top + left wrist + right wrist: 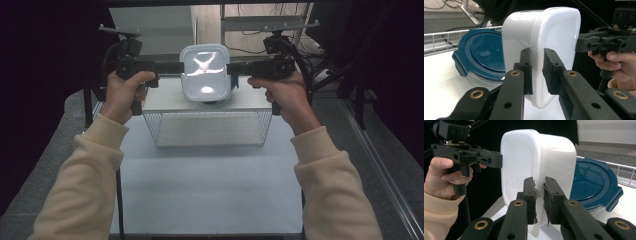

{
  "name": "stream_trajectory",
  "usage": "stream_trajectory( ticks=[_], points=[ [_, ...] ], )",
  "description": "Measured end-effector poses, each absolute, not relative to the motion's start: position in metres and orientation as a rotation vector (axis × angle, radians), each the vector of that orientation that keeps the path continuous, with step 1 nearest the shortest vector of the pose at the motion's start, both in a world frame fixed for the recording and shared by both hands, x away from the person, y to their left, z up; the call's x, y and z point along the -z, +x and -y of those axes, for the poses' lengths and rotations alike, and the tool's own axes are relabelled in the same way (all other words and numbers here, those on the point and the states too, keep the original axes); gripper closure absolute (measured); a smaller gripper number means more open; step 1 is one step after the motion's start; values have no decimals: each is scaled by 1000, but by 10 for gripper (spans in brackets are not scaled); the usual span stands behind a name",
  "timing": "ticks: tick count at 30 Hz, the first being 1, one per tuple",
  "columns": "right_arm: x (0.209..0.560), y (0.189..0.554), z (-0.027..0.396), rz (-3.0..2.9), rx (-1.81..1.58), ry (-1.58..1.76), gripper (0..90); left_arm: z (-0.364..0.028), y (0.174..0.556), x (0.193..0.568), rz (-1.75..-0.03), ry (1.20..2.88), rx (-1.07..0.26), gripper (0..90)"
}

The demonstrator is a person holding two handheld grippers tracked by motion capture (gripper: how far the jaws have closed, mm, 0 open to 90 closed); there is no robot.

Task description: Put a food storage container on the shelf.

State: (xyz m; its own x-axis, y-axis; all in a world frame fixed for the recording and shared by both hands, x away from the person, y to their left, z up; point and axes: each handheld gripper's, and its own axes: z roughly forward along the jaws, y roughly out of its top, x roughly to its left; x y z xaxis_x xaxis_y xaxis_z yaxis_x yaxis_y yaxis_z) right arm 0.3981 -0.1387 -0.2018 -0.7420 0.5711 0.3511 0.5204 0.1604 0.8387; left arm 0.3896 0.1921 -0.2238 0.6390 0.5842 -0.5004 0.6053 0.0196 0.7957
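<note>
White container held up between both grippers

White container (205,73) hangs on edge above the wire rack's top (165,100), its opening facing the person. The left gripper (537,72) pinches one side wall, the right gripper (539,200) the opposite wall, jaws narrow on the plastic. Behind it, a blue-lidded container (482,56) rests on the rack.

You are facing a white table (210,190) sitting on grey carpet (45,165). Dark curtains (45,45) are hanging on both sides, and cables (250,30) are trailing behind.
</note>
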Motion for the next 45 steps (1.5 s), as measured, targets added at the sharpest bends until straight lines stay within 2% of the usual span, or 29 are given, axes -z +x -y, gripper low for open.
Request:
stream_trajectory(
  ticks=[12, 26, 32, 38, 39, 40, 42, 45],
  points=[
    [215, 443, 141, -2396, -1692, 1281, 784, -193, 430, 238, -1060, 1600, 129, 788],
    [236, 494, 147, -2349, -1788, 1560, 695, -190, 474, 252, -1175, 1491, 241, 744],
    [246, 507, 145, -2323, -1798, 1627, 646, -191, 489, 264, -1210, 1469, 266, 728],
    [251, 509, 145, -2291, -1819, 1645, 641, -192, 490, 267, -1199, 1455, 261, 710],
    [250, 509, 144, -2290, -1817, 1643, 629, -191, 489, 268, -1201, 1461, 254, 698],
    [250, 508, 143, -2298, -1802, 1639, 575, -190, 489, 268, -1205, 1465, 243, 667],
    [248, 504, 141, -2271, -1780, 1635, 473, -190, 487, 267, -1219, 1472, 189, 556],
    [242, 496, 144, -2232, -1787, 1583, 392, -193, 480, 264, -1221, 1477, 113, 439]
  ],
)
